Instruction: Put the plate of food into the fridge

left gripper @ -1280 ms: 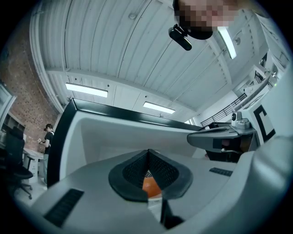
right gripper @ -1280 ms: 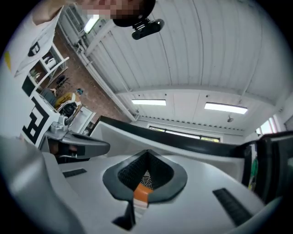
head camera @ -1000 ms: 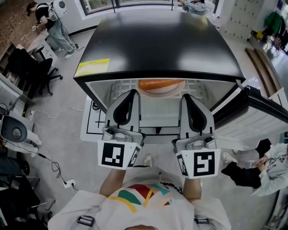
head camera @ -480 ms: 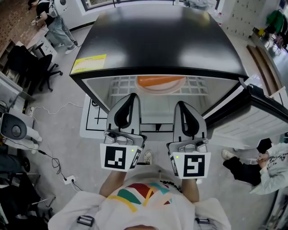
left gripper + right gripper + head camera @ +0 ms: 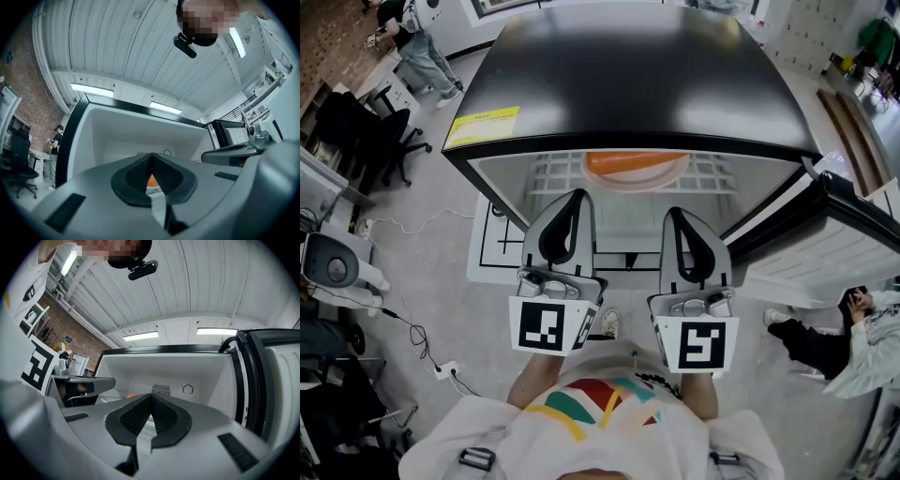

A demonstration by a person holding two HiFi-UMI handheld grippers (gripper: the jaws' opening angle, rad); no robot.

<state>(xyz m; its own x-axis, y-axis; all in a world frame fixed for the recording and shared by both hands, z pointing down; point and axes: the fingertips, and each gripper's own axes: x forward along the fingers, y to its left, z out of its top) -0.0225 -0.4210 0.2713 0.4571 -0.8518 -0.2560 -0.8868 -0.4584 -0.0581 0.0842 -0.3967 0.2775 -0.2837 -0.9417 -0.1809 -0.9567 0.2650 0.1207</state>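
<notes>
left claw [image 5: 572,195] closed | right claw [image 5: 675,214] closed | head view: plate [image 5: 637,182] on shelf [image 5: 551,174] | right gripper view: dial [image 5: 188,389]

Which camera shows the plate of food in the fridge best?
The head view: the plate of food sits on the wire shelf of the fridge, seen from above, partly under its top. The left gripper view shows only an orange sliver past its jaws; the right gripper view, a small orange speck.

the head view looks steeply down onto the left gripper [image 5: 577,193], right gripper [image 5: 672,212] and open fridge [image 5: 628,84]. each gripper view rides close behind its own jaws, facing slightly upward into the fridge's white interior, shared by all three.
</notes>
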